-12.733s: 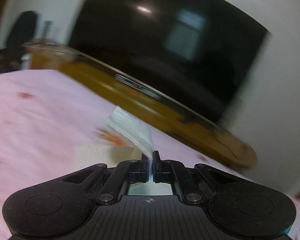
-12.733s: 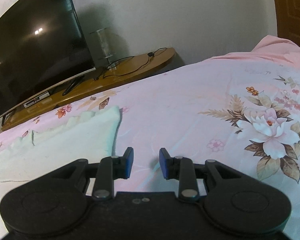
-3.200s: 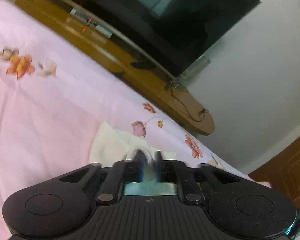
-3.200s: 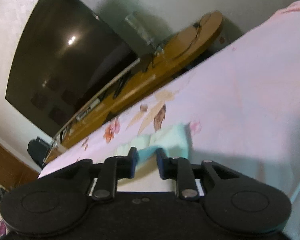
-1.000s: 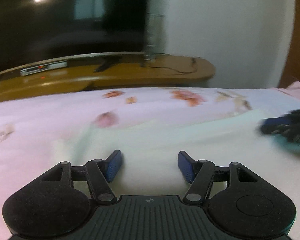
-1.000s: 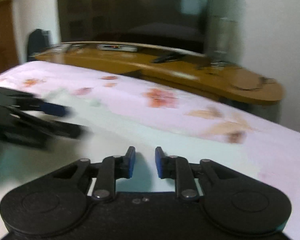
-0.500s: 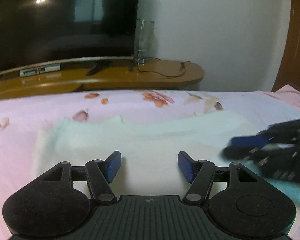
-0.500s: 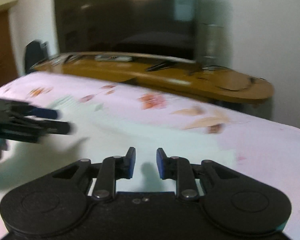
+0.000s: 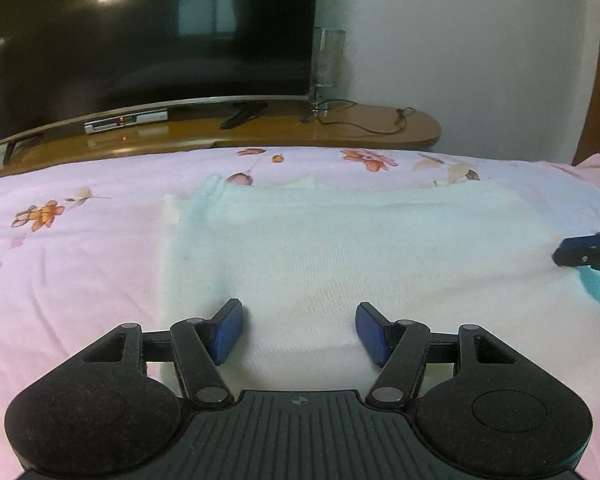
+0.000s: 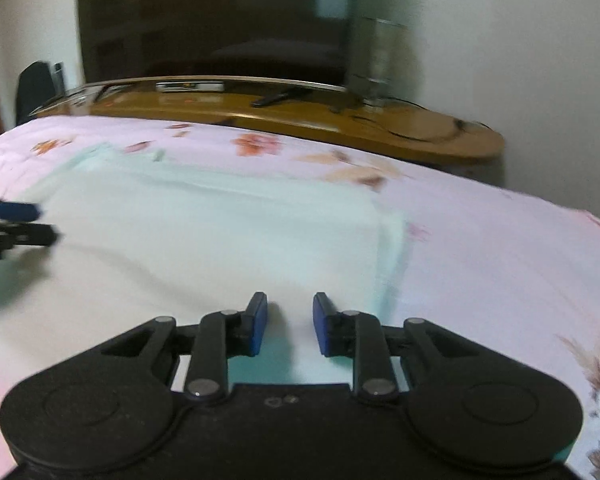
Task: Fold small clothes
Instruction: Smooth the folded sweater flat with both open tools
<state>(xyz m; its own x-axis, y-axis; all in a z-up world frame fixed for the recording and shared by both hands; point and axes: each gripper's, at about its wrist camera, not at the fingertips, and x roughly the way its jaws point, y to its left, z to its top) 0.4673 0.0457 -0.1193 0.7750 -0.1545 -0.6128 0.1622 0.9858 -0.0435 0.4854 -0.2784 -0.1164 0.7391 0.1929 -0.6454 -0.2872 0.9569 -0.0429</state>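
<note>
Pale cloth (image 9: 340, 248): flat on bed (image 9: 72, 272), ahead of both claws. Left claw (image 9: 298, 332): apart, empty. Right claw (image 10: 286, 322): narrowly apart, empty. Step: between folds. Next: grip near edge corners.

Dark TV (image 9: 148, 32) on wooden console (image 9: 260, 128), white wall (image 9: 460, 60).

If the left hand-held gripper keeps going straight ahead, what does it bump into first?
Probably the pale folded cloth on the bed: the left hand-held gripper tilts downward with open jaws right over it.
</note>
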